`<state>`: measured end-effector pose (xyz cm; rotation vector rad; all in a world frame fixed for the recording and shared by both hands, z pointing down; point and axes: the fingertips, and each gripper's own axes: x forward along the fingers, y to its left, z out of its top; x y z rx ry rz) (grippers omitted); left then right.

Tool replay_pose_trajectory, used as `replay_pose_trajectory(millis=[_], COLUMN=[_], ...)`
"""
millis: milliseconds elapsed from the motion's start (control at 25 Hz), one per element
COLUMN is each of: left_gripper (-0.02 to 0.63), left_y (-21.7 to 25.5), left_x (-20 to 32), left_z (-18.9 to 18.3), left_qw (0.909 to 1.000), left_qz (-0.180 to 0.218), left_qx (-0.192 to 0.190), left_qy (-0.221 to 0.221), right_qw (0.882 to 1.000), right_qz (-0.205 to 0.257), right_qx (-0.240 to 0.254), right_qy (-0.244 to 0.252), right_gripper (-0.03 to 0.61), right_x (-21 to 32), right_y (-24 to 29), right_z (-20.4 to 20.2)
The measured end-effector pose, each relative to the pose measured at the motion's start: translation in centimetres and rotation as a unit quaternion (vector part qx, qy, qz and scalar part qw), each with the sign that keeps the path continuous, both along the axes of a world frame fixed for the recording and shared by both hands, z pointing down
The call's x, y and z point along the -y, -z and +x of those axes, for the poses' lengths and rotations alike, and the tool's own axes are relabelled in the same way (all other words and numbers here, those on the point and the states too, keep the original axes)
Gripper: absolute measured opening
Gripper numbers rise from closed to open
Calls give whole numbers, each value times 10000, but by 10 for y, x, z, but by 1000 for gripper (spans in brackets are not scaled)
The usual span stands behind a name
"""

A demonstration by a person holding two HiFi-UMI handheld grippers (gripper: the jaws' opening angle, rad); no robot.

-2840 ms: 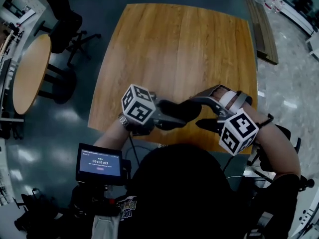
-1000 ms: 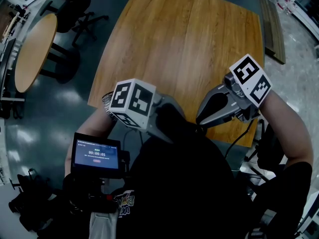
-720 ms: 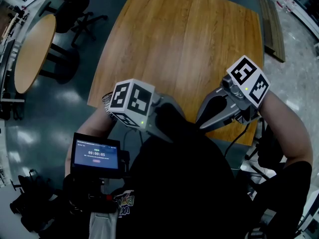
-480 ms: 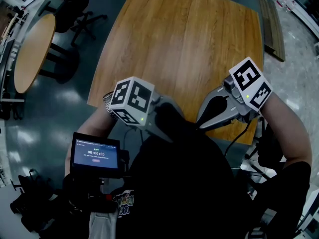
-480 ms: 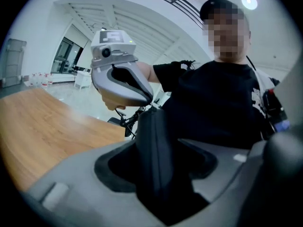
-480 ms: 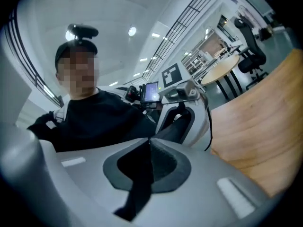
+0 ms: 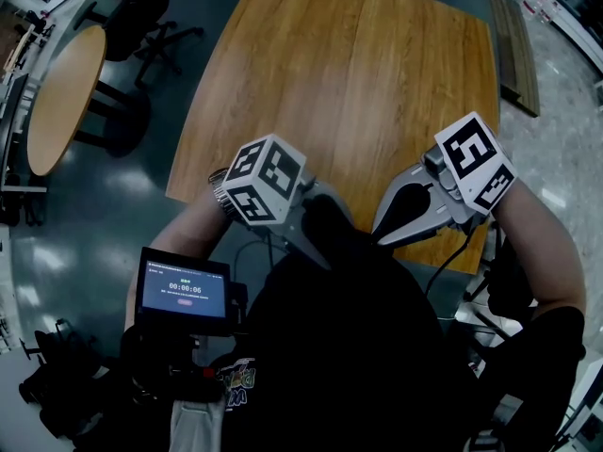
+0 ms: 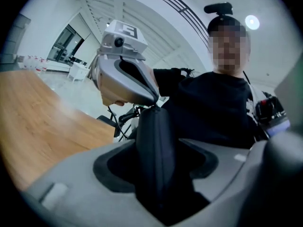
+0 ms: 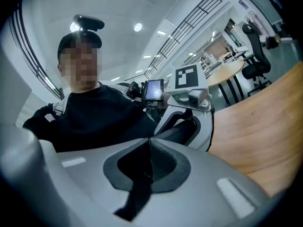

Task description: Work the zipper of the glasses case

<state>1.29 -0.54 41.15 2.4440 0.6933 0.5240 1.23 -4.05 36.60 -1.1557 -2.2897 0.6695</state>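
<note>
Two grippers, one case, at the near edge of a wooden table

Surface: one square table (image 7: 349, 73) of warm wood with lengthwise grain and rounded corners.

Room: a glossy dark teal floor (image 7: 85, 224) that catches the ceiling lights. To the right it gives way to paler tiles (image 7: 556, 158). A smaller round table (image 7: 61, 111) stands well apart on the left, with black office chairs (image 7: 132, 17) beside it. The gripper views show a high white ceiling with round lamps (image 9: 138, 27).

Task item: a black glasses case (image 8: 154, 136), held in the air at the table's near edge, close to the person's chest.

Left gripper (image 8: 156, 167): its jaws are clamped across the case's middle, which stands up between them.

Right gripper (image 9: 149, 143): its jaws are pressed together, tips meeting the case's upper end. A black strip (image 9: 135, 193) is pinched between them and trails toward the camera. Whether it is the zipper's pull, I cannot tell.

Also present: a small lit screen (image 7: 184, 295) mounted at the person's left side.
</note>
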Motion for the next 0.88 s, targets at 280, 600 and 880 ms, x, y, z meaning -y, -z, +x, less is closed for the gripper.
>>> replay_pose_trajectory(millis=[280,600,880], left_gripper=[281,265,267], left_y=[6,47,73], left_x=[-12,25,97], left_z=[17,8,-20], left_qw=[9979,9785,9072], left_qz=[-43,-1419,-1966], left_qx=[-33,-1420,-2976], left_qy=[-639,480,2228], right_qw=[9962,9672,8921], right_qz=[770,1913,3797], right_qx=[355,1120,1265], right_qy=[-178,-1242,-2098], right_gripper=[6,3,5], right_x=[10,44,69], right_y=[15,45,34], right_z=[-16,-24,-13])
